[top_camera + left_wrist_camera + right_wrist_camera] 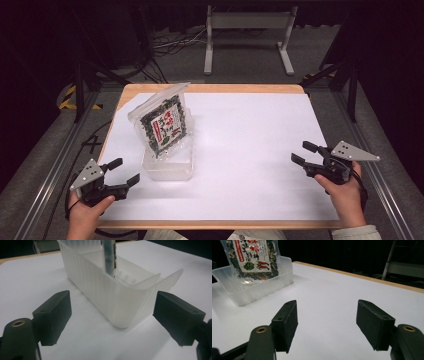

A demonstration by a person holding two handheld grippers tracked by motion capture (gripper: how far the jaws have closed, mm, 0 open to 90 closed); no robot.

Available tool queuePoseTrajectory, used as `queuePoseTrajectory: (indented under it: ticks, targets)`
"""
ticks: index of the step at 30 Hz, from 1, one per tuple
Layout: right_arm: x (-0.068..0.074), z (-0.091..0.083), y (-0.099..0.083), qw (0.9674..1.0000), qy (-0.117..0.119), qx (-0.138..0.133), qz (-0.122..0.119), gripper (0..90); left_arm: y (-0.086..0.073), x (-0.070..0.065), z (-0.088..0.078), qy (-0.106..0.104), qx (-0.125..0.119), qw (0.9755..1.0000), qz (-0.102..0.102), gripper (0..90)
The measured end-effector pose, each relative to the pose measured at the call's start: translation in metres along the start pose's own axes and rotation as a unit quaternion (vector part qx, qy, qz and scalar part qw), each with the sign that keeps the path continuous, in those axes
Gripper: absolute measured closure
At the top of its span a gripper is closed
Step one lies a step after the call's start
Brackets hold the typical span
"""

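Seaweed packet (164, 125) stands tilted inside a clear plastic container (168, 167) on the left half of a white-topped table (250, 150). Just beside the container, the left gripper (125, 172) holds its jaws wide apart, gripping nothing. Well apart, near the table's right edge, the right gripper (304, 153) also sits spread wide and empty.

A wooden table (210, 88) is covered by a white sheet (250, 150). Beyond its far edge, a grey metal stand (248, 30) is seen on the dark floor, with tangled cables (172, 42) lying beside it. Yellow-and-black tape (70, 100) is marked on the floor at the left.
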State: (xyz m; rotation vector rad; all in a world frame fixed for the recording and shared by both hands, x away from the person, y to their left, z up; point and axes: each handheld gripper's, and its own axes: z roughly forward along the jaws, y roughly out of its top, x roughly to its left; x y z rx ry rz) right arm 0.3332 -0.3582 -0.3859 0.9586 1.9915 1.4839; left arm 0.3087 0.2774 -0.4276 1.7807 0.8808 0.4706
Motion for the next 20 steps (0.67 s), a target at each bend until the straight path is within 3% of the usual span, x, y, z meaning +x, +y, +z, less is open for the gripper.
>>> queuePoseTrajectory:
  ticks: [3, 10, 14, 20]
  targets:
    - [-0.002, 0.002, -0.008, 1.0, -0.001, 0.001, 0.005, 34.9, -0.01, 0.005, 0.002, 0.016, 0.001, 0.9998, 0.015, 17.6]
    - [-0.009, 0.008, -0.034, 0.9996, -0.016, 0.015, 0.015, 37.8, -0.022, 0.01, 0.009, 0.023, 0.02, 0.9994, 0.018, 18.6]
    - [-0.011, 0.013, -0.04, 0.9994, -0.011, 0.007, 0.033, 37.3, -0.026, 0.013, 0.011, 0.019, 0.024, 0.9995, 0.003, 18.6]
    - [-0.012, 0.013, -0.042, 0.9994, -0.018, 0.011, 0.029, 37.2, -0.026, 0.014, 0.009, 0.019, 0.016, 0.9996, -0.012, 19.9]
